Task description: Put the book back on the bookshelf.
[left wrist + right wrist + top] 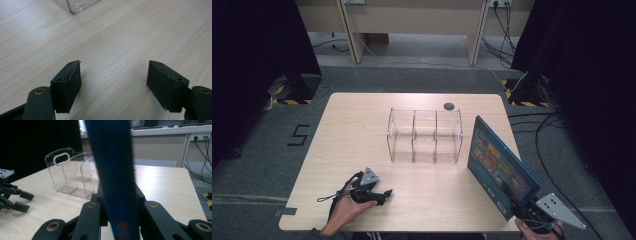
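A flat, glossy blue book (499,165) with a colourful printed cover is pinched at its lower edge by the right gripper (523,212), held tilted above the pale wood-grain table (362,130) beside a clear plastic rack (424,135). The left gripper (379,196) is rested on the table, its blocky black jaws spread with nothing between them.

Blue book (499,165), clear organiser (424,135), pale wood tbl (357,130)

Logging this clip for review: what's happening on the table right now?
A person works with two tools. The right hand-held gripper is clamped on a blue book, held upright off the table's right edge. The left hand-held gripper rests open on the wood. A clear three-slot organizer stands empty mid-table.
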Motion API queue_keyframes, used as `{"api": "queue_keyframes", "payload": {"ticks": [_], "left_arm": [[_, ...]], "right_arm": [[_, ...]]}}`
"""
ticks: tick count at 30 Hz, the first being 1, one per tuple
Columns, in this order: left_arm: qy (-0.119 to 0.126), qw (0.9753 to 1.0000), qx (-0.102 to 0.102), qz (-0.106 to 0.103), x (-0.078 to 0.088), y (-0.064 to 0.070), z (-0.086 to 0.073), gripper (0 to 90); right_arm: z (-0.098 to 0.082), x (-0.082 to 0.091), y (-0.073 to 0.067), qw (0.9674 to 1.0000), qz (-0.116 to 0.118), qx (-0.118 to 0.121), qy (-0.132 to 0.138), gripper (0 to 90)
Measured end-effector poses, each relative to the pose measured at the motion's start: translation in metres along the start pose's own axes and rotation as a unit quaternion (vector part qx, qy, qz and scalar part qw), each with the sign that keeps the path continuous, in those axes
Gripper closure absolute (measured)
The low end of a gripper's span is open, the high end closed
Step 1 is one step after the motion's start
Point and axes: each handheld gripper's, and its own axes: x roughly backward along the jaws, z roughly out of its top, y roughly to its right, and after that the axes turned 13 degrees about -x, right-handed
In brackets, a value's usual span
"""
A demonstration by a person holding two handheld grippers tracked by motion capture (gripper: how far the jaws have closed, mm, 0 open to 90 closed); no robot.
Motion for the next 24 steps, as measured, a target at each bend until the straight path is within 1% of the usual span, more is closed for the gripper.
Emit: {"api": "queue_keyframes", "payload": {"ticks": [3, 5, 8, 10, 11, 14, 15, 16, 17, 18, 19, 22, 23, 24], "left_arm": [[0.001, 1.0, 0.0, 0.0, 0.0, 0.0, 0.0, 26.8], [0.001, 1.0, 0.0, 0.0, 0.0, 0.0, 0.0, 26.8], [0.002, 1.0, -0.001, 0.0, 0.0, 0.0, 0.0, 26.8], [0.001, 1.0, -0.001, 0.0, 0.0, 0.0, 0.0, 26.8], [0.001, 1.0, -0.001, 0.0, 0.0, 0.0, 0.0, 26.7], [0.001, 1.0, -0.001, 0.0, 0.0, 0.0, 0.0, 26.7], [0.001, 1.0, -0.001, 0.0, 0.0, 0.0, 0.0, 26.7], [0.001, 1.0, -0.001, 0.0, 0.0, 0.0, 0.0, 26.7], [0.001, 1.0, -0.001, 0.0, 0.0, 0.0, 0.0, 26.7], [0.001, 1.0, -0.001, 0.0, -0.001, 0.0, 0.0, 26.7], [0.001, 1.0, -0.002, 0.0, -0.001, 0.0, 0.0, 26.6], [0.002, 1.0, -0.003, 0.0, -0.001, 0.001, 0.0, 26.6], [0.003, 1.0, -0.002, -0.001, -0.001, 0.0, 0.0, 26.6], [0.003, 1.0, -0.002, -0.001, -0.001, 0.0, 0.0, 26.6]], "right_arm": [[0.006, -0.005, 0.005, 0.9999, 0.003, -0.002, 0.009, 76.5], [0.007, -0.006, 0.006, 0.9999, 0.002, -0.001, 0.011, 76.4], [0.012, -0.009, 0.006, 0.9997, 0.005, 0.007, 0.023, 76.3], [0.012, -0.01, 0.006, 0.9997, 0.008, 0.006, 0.023, 76.3], [0.013, -0.012, 0.006, 0.9995, 0.009, 0.01, 0.027, 75.3], [0.013, -0.013, 0.006, 0.9993, 0.015, 0.004, 0.033, 72.8], [0.013, -0.013, 0.006, 0.9993, 0.01, 0.002, 0.036, 70.5], [0.013, -0.013, 0.006, 0.9993, 0.01, 0.002, 0.036, 70.5], [0.013, -0.013, 0.007, 0.9991, 0.004, 0.0, 0.041, 67.4], [0.013, -0.013, 0.007, 0.9991, 0.004, 0.0, 0.041, 67.4], [0.012, -0.013, 0.008, 0.9991, 0.007, -0.001, 0.041, 64.3], [0.011, -0.014, 0.009, 0.9992, 0.006, 0.001, 0.04, 65.5], [0.01, -0.014, 0.01, 0.9992, 0.012, 0.002, 0.039, 70.3], [0.01, -0.014, 0.01, 0.9992, 0.012, 0.002, 0.039, 70.3]]}}
